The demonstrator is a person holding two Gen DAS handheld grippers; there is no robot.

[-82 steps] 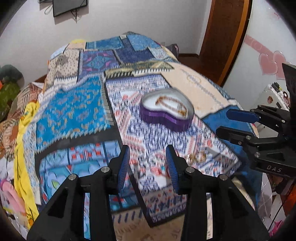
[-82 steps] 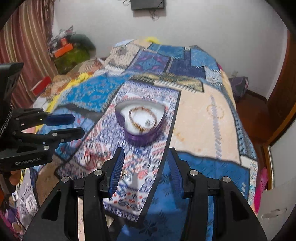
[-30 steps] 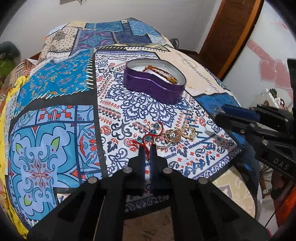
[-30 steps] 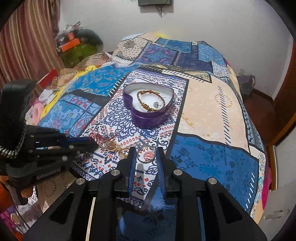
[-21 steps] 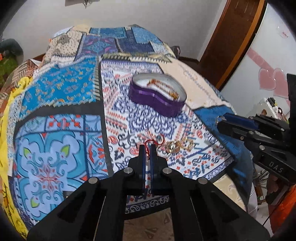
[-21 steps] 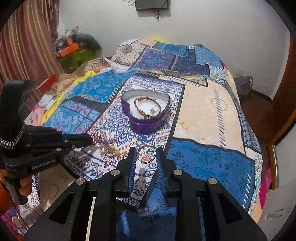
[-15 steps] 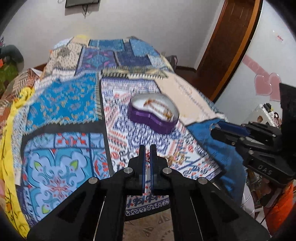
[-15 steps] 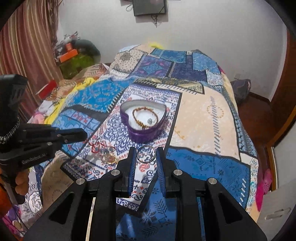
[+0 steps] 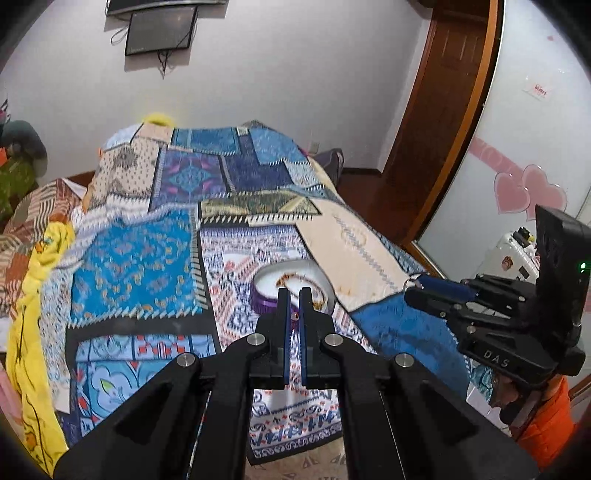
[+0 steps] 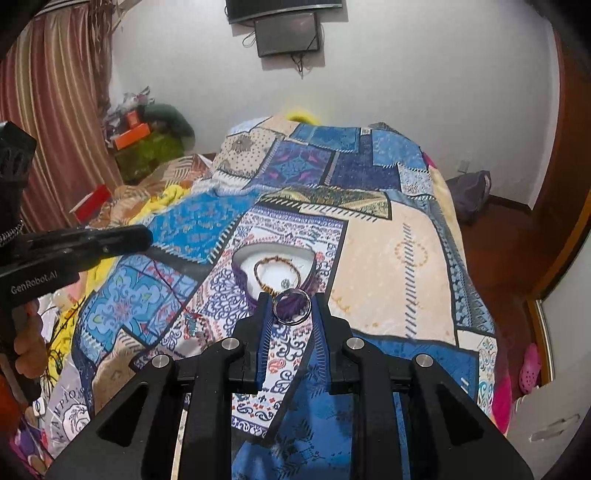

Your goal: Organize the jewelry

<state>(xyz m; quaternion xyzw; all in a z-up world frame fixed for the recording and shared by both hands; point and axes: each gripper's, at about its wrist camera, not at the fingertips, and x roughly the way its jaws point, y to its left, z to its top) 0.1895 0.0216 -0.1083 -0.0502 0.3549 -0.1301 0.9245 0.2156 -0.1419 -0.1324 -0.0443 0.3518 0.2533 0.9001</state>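
Note:
A purple heart-shaped tin with a white lining sits mid-bed, a gold bracelet and a small silvery piece inside. My right gripper is shut on a silver ring, held in the air just short of the tin. In the left wrist view the tin lies right behind my shut left gripper; a red bead of a thin red cord shows between the pads. From the right wrist, the left gripper hovers left of the tin with the cord's teal beads dangling below.
A patchwork bedspread covers the bed. Striped curtain and piled clutter stand at the far left, a wooden door to the right, a screen on the wall. A hand grips the left tool.
Both grippers have risen off the bedspread. The left one lifted the red cord away from the gold pieces; the right one carried the silver ring upward, still clamped.

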